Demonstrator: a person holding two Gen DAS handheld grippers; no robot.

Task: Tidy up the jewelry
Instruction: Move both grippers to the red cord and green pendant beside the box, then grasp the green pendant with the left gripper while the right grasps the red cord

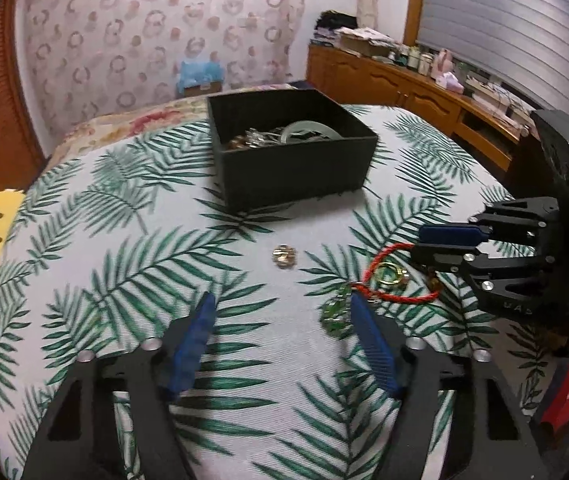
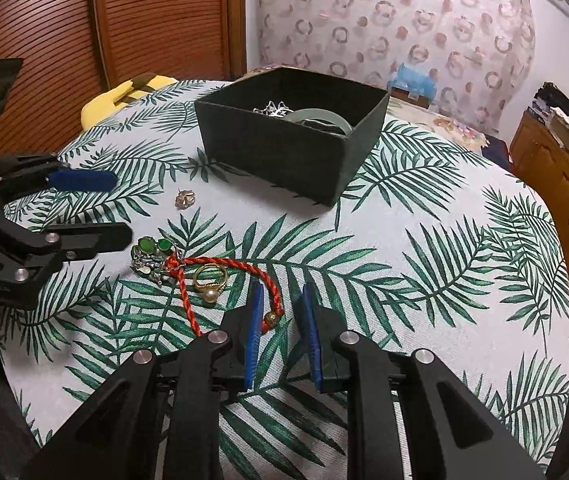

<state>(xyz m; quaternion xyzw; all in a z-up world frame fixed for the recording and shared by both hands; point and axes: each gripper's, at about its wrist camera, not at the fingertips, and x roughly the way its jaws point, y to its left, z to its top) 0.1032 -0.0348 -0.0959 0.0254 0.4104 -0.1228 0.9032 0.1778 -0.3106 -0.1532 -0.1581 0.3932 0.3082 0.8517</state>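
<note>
Jewelry lies scattered on the leaf-print table point(image 1: 132, 240) in the left wrist view: a small gold flower piece point(image 1: 284, 256) sits alone on the cloth, and to its right a red cord bracelet point(image 1: 388, 280) loops around a gold ring point(image 1: 391, 273), with green-stone pieces point(image 1: 334, 314) just beside it. Behind them stands a black box point(image 1: 296, 168) holding a pale bangle point(image 1: 311, 130) and silver items. The left gripper point(image 1: 282, 312) has its fingers spread apart with nothing between them, one blue tip right next to the green stones. The right gripper point(image 1: 424, 242) reaches in from the right, near the cord. From the right wrist view, the right gripper point(image 2: 282, 294) has its fingers narrowly parted, gripping nothing; the red cord bracelet point(image 2: 220, 262) curls past the left fingertip, its bead end beside it. The pearl-tipped gold ring point(image 2: 209, 278) rests inside the cord's loop, the green-stone pieces point(image 2: 152, 256) next to it, with the left gripper point(image 2: 120, 208) alongside them.
</note>
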